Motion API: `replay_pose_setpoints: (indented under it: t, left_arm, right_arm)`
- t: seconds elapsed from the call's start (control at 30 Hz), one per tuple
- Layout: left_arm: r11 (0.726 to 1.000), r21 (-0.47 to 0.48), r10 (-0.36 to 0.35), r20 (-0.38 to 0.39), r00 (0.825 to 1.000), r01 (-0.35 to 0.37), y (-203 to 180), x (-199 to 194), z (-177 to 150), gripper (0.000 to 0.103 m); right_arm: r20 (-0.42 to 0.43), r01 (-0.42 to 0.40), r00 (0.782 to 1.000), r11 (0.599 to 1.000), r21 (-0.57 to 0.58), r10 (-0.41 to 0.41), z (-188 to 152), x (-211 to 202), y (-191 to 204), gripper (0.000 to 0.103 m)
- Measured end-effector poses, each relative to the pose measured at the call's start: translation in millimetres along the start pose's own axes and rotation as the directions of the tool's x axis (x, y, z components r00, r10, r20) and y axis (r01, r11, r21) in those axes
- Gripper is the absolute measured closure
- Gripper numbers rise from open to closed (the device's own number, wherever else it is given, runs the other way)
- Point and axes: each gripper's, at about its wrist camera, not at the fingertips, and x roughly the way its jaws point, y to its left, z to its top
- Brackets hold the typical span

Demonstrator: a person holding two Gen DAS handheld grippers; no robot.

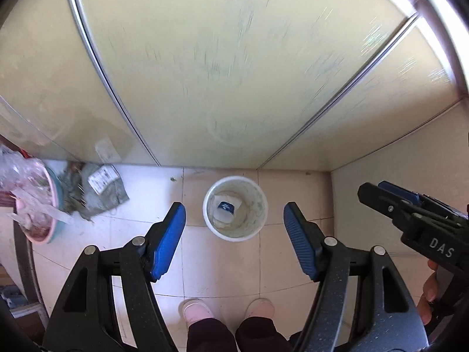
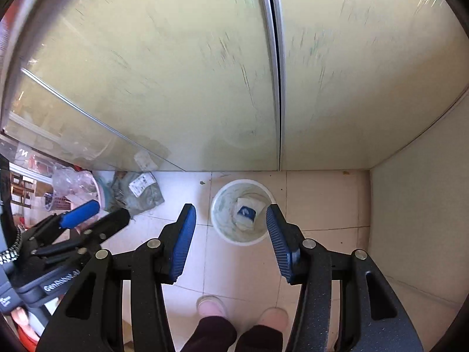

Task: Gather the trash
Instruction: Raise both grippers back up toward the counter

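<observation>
Both grippers hang above a tiled floor, pointing down toward a white bucket [image 1: 235,207] that stands on the tiles just in front of a pale green sliding door [image 1: 205,73]. The left gripper [image 1: 234,234] has its blue-padded jaws spread wide with nothing between them, and the right gripper [image 2: 231,234] is likewise spread wide and holds nothing. Inside the bucket lies a crumpled white wrapper with a blue patch [image 1: 227,207], resting on the bottom. To the left of the bucket, against the door, a grey-green bag with a white label [image 1: 99,187] lies crumpled on the floor, touching a pink basin [image 1: 38,205] stuffed with clear plastic and paper. The person's pink slippers [image 1: 197,311] show near the lower edge of both views
</observation>
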Motion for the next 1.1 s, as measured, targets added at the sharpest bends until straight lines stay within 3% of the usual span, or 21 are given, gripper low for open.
replay_pose_setpoints:
  t: [0.3, 0.53, 0.7, 0.87, 1.07, 1.1]
  left_arm:
    - [0.999, 0.046, -0.021, 0.126, 0.992, 0.015, -16.0, -159.7, 24.9, 0.035]
    - [0.994, 0.102, -0.05, 0.278, 0.959, 0.022, -25.2, -284.9, 46.6, 0.035]
    - [0.989, 0.146, -0.085, 0.389, 0.917, 0.029, -25.4, -367.3, 62.0, 0.035]
    - [0.98, 0.194, -0.133, 0.49, 0.862, 0.042, -19.3, -435.5, 67.1, 0.03]
    - [0.976, 0.214, -0.157, 0.575, 0.803, 0.037, -19.8, -485.7, 69.4, 0.018]
    - [0.976, 0.216, -0.158, 0.583, 0.797, 0.035, -20.7, -490.3, 71.0, 0.016]
  right_arm:
    - [0.087, 0.019, 0.996, 1.0, 0.023, -0.021, 12.3, -137.6, 33.9, 0.057]
    - [0.239, 0.041, 0.97, 0.999, 0.025, -0.046, 19.0, -248.9, 68.0, 0.057]
    - [0.391, 0.073, 0.917, 0.997, 0.022, -0.076, 19.9, -322.0, 97.4, 0.057]
    - [0.506, 0.106, 0.856, 0.994, 0.025, -0.104, 18.1, -374.5, 128.2, 0.052]
    - [0.599, 0.13, 0.792, 0.991, 0.018, -0.115, 20.4, -413.1, 149.8, 0.043]
    - [0.608, 0.136, 0.785, 0.991, 0.017, -0.118, 21.0, -416.8, 150.3, 0.038]
